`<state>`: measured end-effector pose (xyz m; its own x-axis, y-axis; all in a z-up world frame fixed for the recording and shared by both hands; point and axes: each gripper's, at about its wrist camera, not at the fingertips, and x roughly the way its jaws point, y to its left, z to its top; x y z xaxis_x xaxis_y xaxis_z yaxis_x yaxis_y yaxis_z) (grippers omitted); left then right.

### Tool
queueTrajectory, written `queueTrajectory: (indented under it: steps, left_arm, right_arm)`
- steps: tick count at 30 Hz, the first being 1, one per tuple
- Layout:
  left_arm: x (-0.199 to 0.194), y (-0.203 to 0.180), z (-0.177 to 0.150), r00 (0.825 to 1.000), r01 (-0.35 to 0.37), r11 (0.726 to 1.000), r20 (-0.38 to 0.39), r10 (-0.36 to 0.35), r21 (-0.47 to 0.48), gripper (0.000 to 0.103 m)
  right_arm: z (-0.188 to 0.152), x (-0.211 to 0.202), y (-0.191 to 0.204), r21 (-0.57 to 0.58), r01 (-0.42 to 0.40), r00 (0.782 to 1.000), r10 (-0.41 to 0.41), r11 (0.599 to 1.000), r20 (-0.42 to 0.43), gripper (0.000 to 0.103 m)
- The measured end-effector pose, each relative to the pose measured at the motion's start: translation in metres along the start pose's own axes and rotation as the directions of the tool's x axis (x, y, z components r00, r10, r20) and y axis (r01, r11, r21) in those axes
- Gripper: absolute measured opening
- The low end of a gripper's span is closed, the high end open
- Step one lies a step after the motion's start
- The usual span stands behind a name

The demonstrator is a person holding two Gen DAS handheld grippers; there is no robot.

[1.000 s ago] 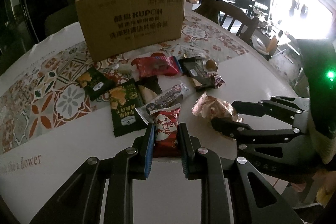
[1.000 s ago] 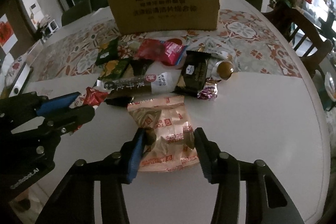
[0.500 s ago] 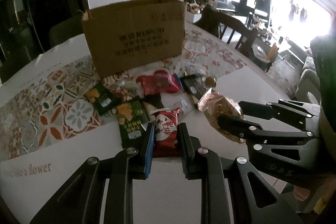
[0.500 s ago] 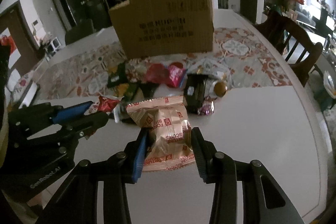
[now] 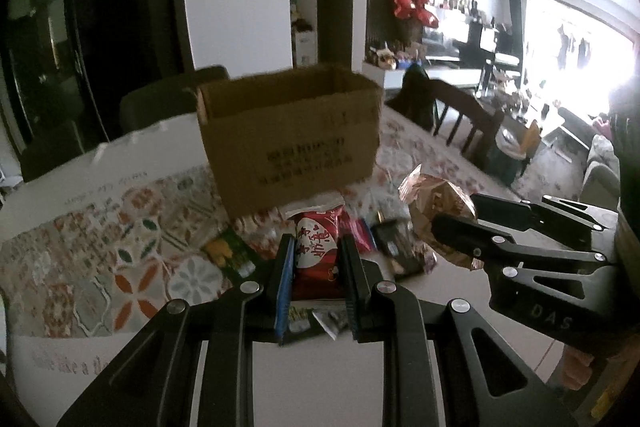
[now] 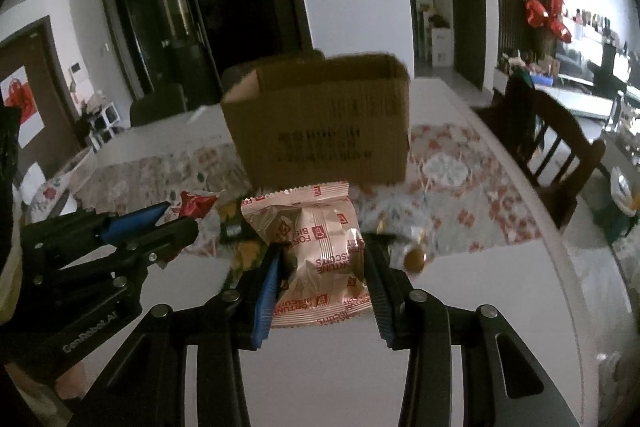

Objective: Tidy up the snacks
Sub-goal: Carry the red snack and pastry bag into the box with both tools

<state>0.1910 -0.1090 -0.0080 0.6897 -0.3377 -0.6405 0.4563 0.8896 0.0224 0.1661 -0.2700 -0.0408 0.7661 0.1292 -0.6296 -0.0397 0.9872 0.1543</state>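
My left gripper is shut on a red snack packet and holds it above the table, short of the open cardboard box. My right gripper is shut on a pink fortune biscuit packet, also raised in front of the box. The biscuit packet also shows at the right of the left wrist view. The left gripper with the red packet shows at the left of the right wrist view. More snacks lie on the table below.
Loose snack packets, green and dark, lie on the patterned table runner. A small brown round snack lies right of centre. Wooden chairs stand at the table's right side.
Both grippers have lifted their packets off the table and moved up toward the box. The box's open top now shows.
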Motion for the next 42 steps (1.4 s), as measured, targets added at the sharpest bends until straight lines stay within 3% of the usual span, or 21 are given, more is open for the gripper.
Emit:
queueTrajectory:
  steps: [10, 21, 32, 42]
  left_arm:
    - [-0.003, 0.019, 0.035, 0.997, -0.027, 1.0, 0.073, 0.027, -0.006, 0.023]
    - [0.004, 0.04, 0.081, 0.991, -0.033, 0.999, 0.131, 0.035, -0.013, 0.023]
    - [0.025, 0.054, 0.116, 0.989, -0.042, 0.999, 0.142, 0.042, -0.005, 0.023]
    - [0.066, 0.066, 0.146, 0.995, -0.041, 0.999, 0.094, 0.042, -0.008, 0.023]
  right_arm:
    - [0.043, -0.005, 0.006, -0.003, 0.006, 0.993, -0.006, 1.0, 0.115, 0.042]
    - [0.09, 0.008, 0.007, 0.001, -0.016, 0.984, 0.016, 1.0, 0.175, 0.042]
    - [0.129, 0.031, 0.003, 0.002, -0.016, 0.982, 0.016, 1.0, 0.19, 0.042]
    - [0.161, 0.065, -0.004, 0.002, 0.002, 0.988, -0.002, 1.0, 0.157, 0.042]
